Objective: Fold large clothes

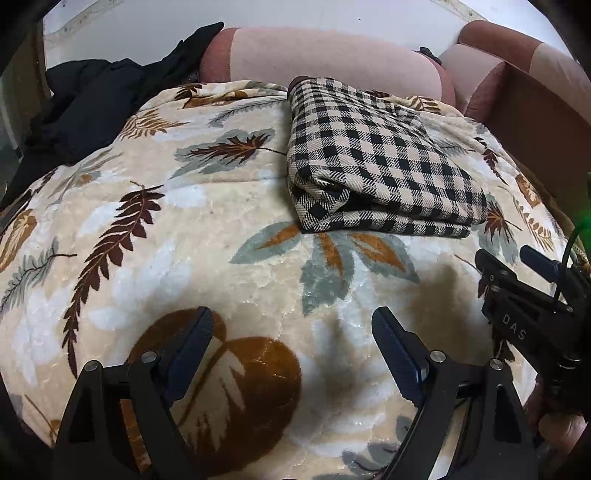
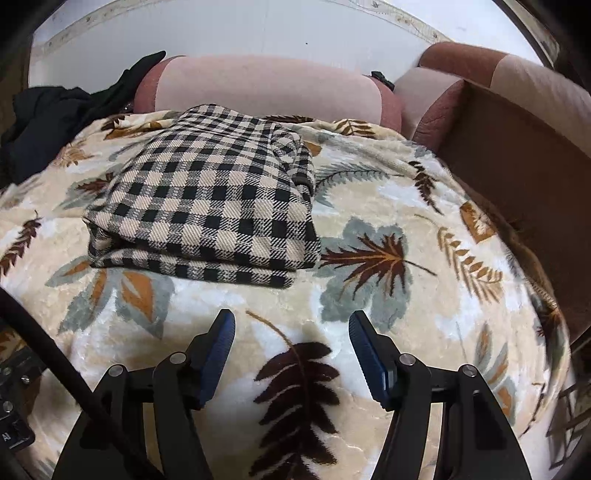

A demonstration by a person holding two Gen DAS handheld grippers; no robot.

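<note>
A black-and-beige checked garment lies folded in a thick rectangle on the leaf-patterned blanket. In the right wrist view the same checked garment sits up and left of centre on the blanket. My left gripper hovers open over bare blanket, short of the garment, nothing between its fingers. My right gripper is also open and empty, just in front of the garment's near folded edge. The right gripper shows at the right edge of the left wrist view.
A heap of black clothing lies at the back left of the blanket. Pink and maroon sofa cushions run along the back. A brown cardboard box stands at the right. A white wall is behind.
</note>
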